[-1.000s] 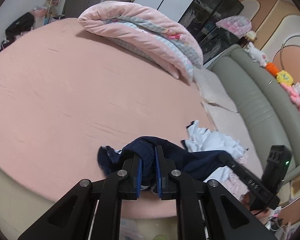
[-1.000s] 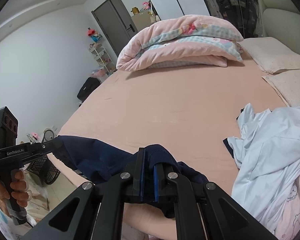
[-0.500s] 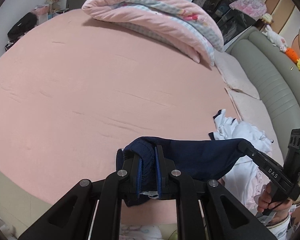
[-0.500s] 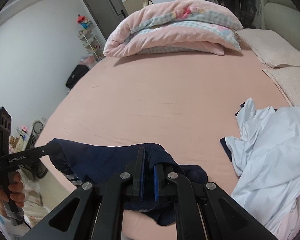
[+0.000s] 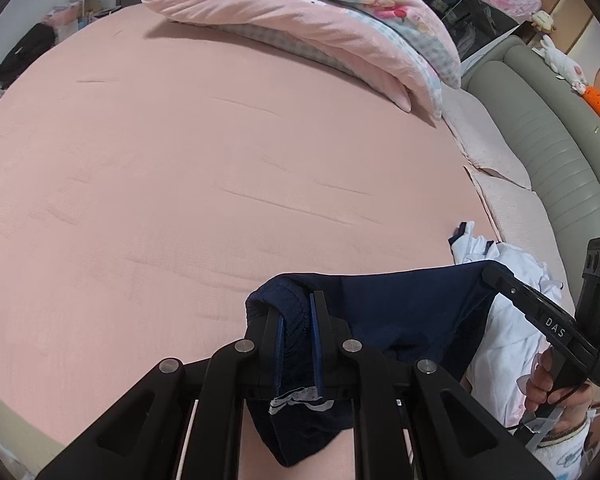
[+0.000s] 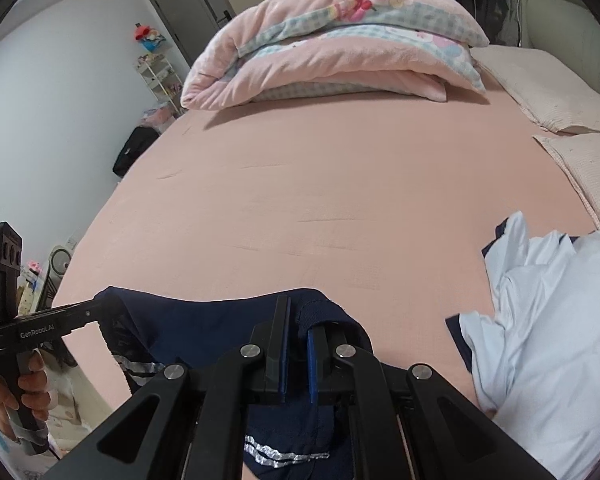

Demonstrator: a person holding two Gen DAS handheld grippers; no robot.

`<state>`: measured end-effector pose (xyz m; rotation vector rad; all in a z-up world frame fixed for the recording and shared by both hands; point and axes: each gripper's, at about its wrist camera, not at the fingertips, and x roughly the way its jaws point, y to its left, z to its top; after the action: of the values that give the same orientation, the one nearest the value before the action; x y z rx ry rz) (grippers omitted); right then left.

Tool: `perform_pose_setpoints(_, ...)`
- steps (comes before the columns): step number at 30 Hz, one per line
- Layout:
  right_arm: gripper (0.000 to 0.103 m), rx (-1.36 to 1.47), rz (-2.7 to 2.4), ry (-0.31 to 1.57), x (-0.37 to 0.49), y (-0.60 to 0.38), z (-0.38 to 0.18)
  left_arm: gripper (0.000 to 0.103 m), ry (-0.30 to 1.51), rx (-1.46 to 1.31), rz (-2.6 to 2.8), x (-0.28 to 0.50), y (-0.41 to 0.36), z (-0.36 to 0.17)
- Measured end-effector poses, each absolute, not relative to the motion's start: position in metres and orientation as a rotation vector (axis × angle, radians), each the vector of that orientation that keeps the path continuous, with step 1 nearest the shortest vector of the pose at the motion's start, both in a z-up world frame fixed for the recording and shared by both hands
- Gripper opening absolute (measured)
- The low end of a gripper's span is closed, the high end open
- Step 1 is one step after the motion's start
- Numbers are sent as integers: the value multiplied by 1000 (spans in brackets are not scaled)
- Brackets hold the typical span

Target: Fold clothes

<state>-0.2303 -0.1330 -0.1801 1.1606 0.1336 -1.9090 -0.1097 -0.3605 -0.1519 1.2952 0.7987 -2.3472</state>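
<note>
Each gripper is clamped on one end of the navy garment [image 5: 400,304], the left gripper [image 5: 296,320] and the right gripper [image 6: 296,344] drawn apart so the cloth hangs stretched between them just above the near edge of the bed [image 5: 180,180], likely to straighten it for laying flat. A white clothes pile [image 6: 548,320] crowds the right; the pink sheet beyond lies open up to the rolled quilt [image 6: 340,52].

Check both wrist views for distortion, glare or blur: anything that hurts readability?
Left wrist view: strong fisheye bending of the bed, dark corner vignette, soft even light, navy garment sharp. Right wrist view: same curvature, white clothes bright but not blown out, no motion blur.
</note>
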Motion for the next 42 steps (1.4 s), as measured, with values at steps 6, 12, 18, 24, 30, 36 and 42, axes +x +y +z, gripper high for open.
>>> perform_pose_setpoints(6,5,1190,-1899,168,-246,-156,-196,10,804,1342,-2355,-129,-382,-169)
perform_pose_setpoints(12,5,1257,-1883,176,-266,-175,-217,10,809,1409,-2324,-147,-400,-195)
perform_pose_setpoints(18,5,1285,-1877,199,-285,-188,-232,10,815,1414,-2316,-159,-417,-208)
perform_pose_setpoints(24,5,1302,-1892,228,-304,-201,-244,10,840,1380,-2333,-171,-434,-211)
perform_pose_setpoints(30,5,1330,-1901,208,-323,-208,-254,10,822,1373,-2350,-183,-441,-213)
perform_pose_setpoints(36,5,1326,-1904,221,-337,-219,-257,10,831,1347,-2359,-194,-451,-214)
perform_pose_setpoints(42,5,1332,-1908,244,-350,-241,-262,10,842,1344,-2342,-211,-465,-221)
